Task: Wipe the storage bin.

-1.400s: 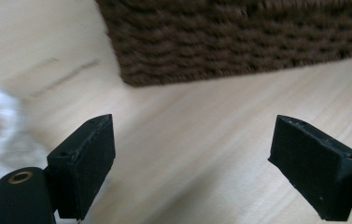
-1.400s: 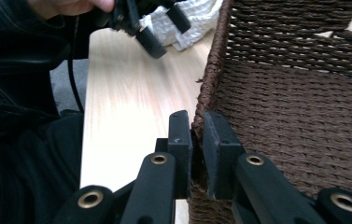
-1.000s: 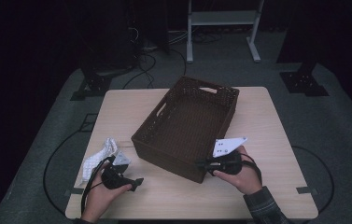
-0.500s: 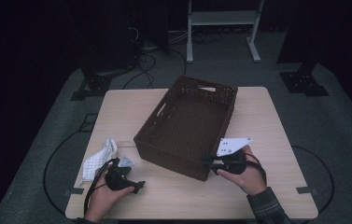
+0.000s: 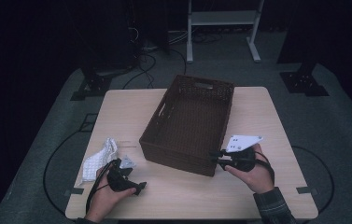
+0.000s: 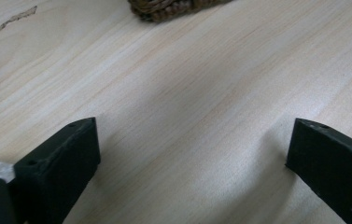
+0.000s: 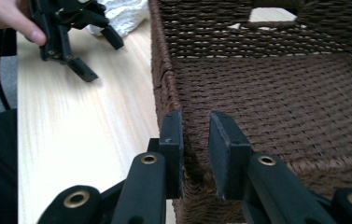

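Note:
A dark brown woven basket (image 5: pixel 190 122) stands empty in the middle of the light wooden table (image 5: pixel 127 112). My right gripper (image 5: pixel 214 158) holds its near right corner. In the right gripper view the jaws (image 7: pixel 195 122) straddle the basket's wall (image 7: pixel 164 79), one inside and one outside, shut on it. My left gripper (image 5: pixel 134 186) rests low over the table at the front left, its jaws wide open (image 6: pixel 192 135) with only bare wood between them. It also appears in the right gripper view (image 7: pixel 102 58). A crumpled white cloth (image 5: pixel 96 161) lies just left of it.
The basket has a handle cut-out (image 5: pixel 202 86) in its far wall. A corner of the basket (image 6: pixel 173 8) lies ahead of my left gripper. The table's front edge (image 5: pixel 187 217) is close to both hands. Dark floor with cables and stands surrounds the table.
My right gripper has shifted a little to the right, and the basket's near corner has come with it. The left gripper has barely moved.

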The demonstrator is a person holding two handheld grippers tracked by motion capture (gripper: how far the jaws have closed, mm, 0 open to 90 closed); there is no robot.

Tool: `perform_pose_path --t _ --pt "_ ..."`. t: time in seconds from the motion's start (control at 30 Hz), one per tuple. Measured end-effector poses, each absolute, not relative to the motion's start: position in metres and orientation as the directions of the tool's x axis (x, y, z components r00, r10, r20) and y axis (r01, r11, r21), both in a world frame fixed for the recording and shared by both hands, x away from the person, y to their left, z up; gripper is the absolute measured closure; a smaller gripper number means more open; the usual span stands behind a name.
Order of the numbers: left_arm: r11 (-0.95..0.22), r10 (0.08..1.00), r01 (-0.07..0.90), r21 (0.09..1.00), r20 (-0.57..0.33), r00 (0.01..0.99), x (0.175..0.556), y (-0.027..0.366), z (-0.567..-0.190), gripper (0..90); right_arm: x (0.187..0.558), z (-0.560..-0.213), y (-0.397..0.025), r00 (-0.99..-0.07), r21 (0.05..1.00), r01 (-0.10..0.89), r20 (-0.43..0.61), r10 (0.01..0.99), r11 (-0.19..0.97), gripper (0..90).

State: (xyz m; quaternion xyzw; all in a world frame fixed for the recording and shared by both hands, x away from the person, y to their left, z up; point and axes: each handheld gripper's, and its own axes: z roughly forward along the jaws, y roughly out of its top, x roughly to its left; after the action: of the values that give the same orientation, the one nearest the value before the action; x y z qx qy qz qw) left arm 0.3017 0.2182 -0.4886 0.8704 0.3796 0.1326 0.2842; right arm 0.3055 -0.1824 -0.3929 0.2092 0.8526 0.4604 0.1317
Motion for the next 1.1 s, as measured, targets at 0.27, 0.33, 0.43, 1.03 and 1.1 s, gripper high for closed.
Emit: perform_pose_path --t 0.27,0.33,0.43,1.03,1.1 --pt "-0.526 0.737 0.561 0.639 0.014 0.675 0.3 0.219 -0.493 0.0 0.31 -0.39 -0.202 -0.828 0.835 0.262 -0.063 0.558 0.483 75.1" --pt "-0.526 0.736 0.558 0.642 0.014 0.677 0.3 0.22 -0.493 0.0 0.311 -0.39 -0.207 -0.822 0.842 0.27 -0.051 0.568 0.467 74.3" --pt "-0.526 0.734 0.555 0.645 0.015 0.679 0.3 0.22 -0.494 0.0 0.308 -0.388 -0.206 -0.833 0.846 0.263 -0.043 0.551 0.464 77.4" --pt "-0.518 0.731 0.542 0.661 0.014 0.682 0.299 0.221 -0.495 0.0 0.298 -0.398 -0.205 -0.831 0.836 0.323 0.027 0.555 0.443 89.5" --pt "-0.517 0.731 0.541 0.663 0.014 0.683 0.299 0.221 -0.495 0.0 0.3 -0.399 -0.211 -0.816 0.835 0.339 0.031 0.577 0.434 89.5"
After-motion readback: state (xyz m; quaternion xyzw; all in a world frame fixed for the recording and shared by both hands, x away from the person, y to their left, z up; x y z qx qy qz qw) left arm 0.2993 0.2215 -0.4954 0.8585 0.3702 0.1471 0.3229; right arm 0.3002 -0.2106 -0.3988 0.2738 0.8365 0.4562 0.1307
